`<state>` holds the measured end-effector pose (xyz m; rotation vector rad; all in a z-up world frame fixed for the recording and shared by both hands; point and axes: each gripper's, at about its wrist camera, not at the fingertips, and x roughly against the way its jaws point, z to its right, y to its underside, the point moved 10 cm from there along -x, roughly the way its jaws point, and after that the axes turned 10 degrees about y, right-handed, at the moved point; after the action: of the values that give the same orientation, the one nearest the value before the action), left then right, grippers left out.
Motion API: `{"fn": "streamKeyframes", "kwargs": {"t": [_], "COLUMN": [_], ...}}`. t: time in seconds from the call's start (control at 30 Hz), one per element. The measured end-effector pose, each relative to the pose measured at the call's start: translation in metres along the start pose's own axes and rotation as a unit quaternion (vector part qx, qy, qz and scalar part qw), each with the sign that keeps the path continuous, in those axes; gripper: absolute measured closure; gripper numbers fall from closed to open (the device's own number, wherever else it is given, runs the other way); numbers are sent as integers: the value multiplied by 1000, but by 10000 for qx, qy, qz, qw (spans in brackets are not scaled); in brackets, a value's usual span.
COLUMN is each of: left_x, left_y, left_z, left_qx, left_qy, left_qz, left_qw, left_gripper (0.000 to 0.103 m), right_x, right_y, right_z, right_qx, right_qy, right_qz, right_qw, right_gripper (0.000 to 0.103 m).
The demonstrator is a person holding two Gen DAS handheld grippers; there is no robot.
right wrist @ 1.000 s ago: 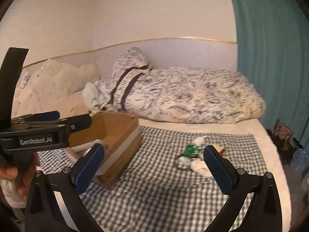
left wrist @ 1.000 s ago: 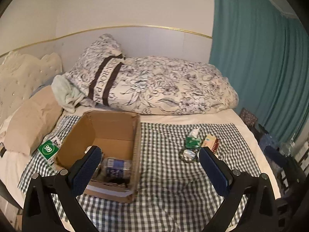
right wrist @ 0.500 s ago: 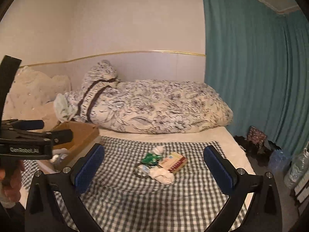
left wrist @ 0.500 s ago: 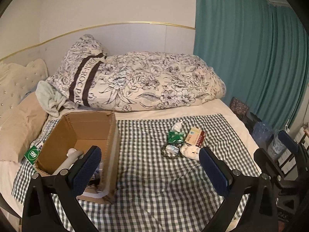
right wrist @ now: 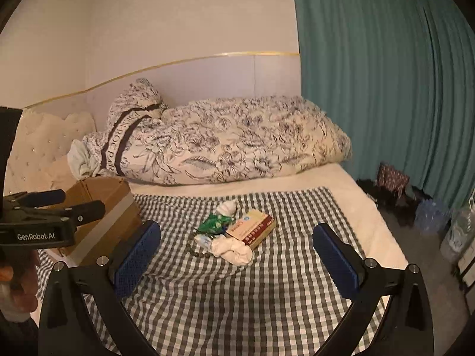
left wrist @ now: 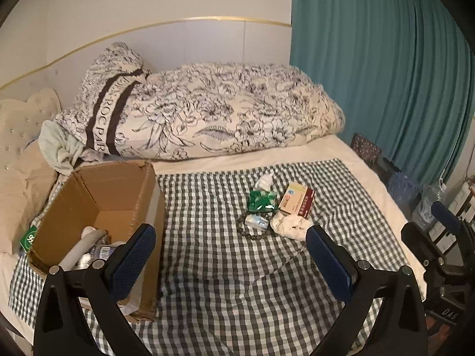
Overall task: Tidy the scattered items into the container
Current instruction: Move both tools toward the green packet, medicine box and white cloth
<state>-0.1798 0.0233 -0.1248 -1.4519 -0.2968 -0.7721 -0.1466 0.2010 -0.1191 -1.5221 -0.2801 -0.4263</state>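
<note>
A brown cardboard box [left wrist: 115,190] [right wrist: 104,195] stands on the checked cloth at left, with a bottle and a white tube [left wrist: 80,246] inside. A small pile lies mid-cloth: a red-and-cream carton [left wrist: 297,200] [right wrist: 252,227], a green packet [left wrist: 261,200] [right wrist: 212,222], a crumpled white cloth [left wrist: 289,225] [right wrist: 231,250], a bead bracelet [left wrist: 252,233] and a white wad [left wrist: 264,181]. My left gripper [left wrist: 231,262] is open and empty, short of the pile. My right gripper [right wrist: 237,256] is open and empty, just before the white cloth. The left gripper's fingers [right wrist: 47,207] show at the left edge of the right wrist view.
A rolled floral duvet [left wrist: 207,109] lies along the wall behind the cloth. Beige pillows [left wrist: 20,178] sit at left, with a green 999 packet [left wrist: 29,237] beside the box. A teal curtain [left wrist: 386,74] hangs at right, with bags and bottles [right wrist: 430,213] on the floor.
Both views have swung right, from the box toward the pile. The left gripper has pulled away from over the box. Both grippers stay open.
</note>
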Motion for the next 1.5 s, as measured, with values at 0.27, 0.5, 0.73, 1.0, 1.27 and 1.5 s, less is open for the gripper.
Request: {"fn": "streamKeyframes", "kwargs": {"t": [0.27, 0.5, 0.73, 1.0, 1.27, 1.5], "left_x": [-50, -86, -124, -175, -219, -248], "left_y": [16, 26, 39, 53, 65, 70], "left_z": [-5, -12, -18, -28, -37, -53], "left_qx": [-27, 15, 34, 34, 107, 476], "left_qy": [13, -6, 1, -67, -126, -221], "left_qz": [-368, -579, -784, -1039, -1270, -1364], "left_qw": [9993, 9983, 9969, 9946, 9918, 9893], "left_gripper": [0, 0, 0, 0, 0, 0], "right_x": [-42, -79, -113, -154, -189, -211], "right_y": [22, 43, 65, 85, 101, 105], "right_z": [10, 13, 17, 22, 12, -14], "right_qx": [29, 59, 2, -197, -125, 228], "right_qy": [191, 248, 328, 315, 252, -6], "right_qz": [-373, -742, -1158, -1581, -1698, -1640], "right_qw": [9991, 9969, 9927, 9867, 9851, 9862], "right_gripper": [0, 0, 0, 0, 0, 1]}}
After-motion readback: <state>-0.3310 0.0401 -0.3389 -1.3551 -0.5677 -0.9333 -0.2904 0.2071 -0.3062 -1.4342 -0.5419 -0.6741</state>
